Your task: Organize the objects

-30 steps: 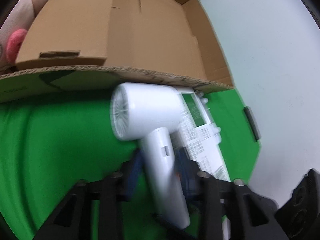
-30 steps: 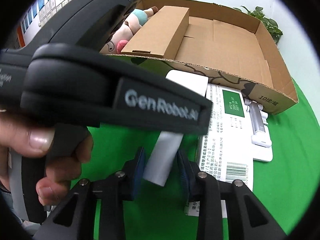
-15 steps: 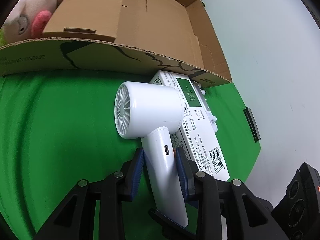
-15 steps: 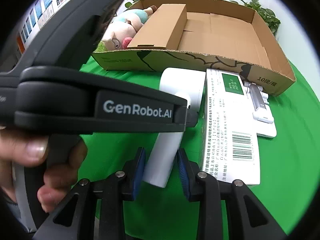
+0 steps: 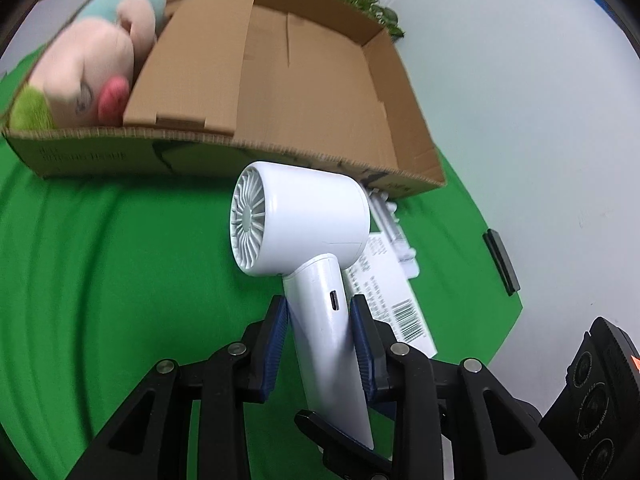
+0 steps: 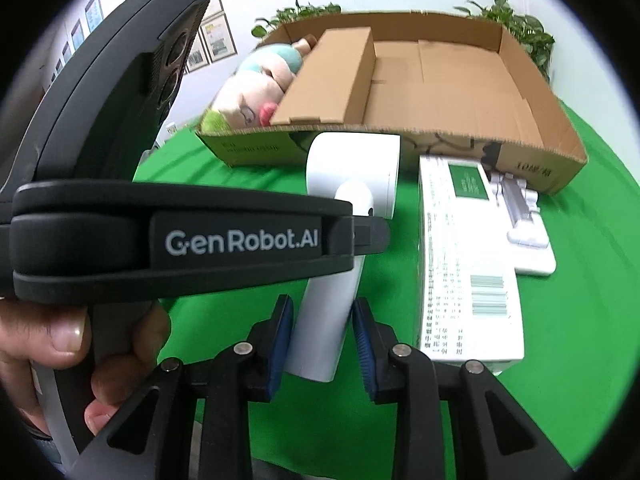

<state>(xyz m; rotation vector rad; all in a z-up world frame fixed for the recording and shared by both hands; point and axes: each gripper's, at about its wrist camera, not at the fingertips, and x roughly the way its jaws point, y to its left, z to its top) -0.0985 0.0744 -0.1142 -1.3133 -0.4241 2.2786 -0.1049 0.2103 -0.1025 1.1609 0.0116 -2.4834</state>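
A white hair dryer point(image 5: 304, 224) is held by its handle, lifted above the green cloth. My left gripper point(image 5: 320, 320) is shut on the handle. My right gripper point(image 6: 322, 320) is also shut on the handle's lower end point(image 6: 324, 312), just below the left gripper body point(image 6: 180, 236). Behind stands an open cardboard box point(image 5: 304, 80) holding a plush toy point(image 5: 88, 68) and a smaller cardboard box point(image 5: 192, 76). In the right wrist view the open box point(image 6: 440, 76) lies beyond the dryer.
A white printed carton point(image 6: 464, 264) and a white packaged item point(image 6: 524, 216) lie on the green cloth point(image 5: 100, 280) in front of the box. A small black object point(image 5: 502, 260) lies at the cloth's right edge. Plants point(image 6: 516, 24) stand behind the box.
Both grippers have lifted the hair dryer higher above the cloth; more of the box's inside and the plush toy shows. The grip on the handle is unchanged.
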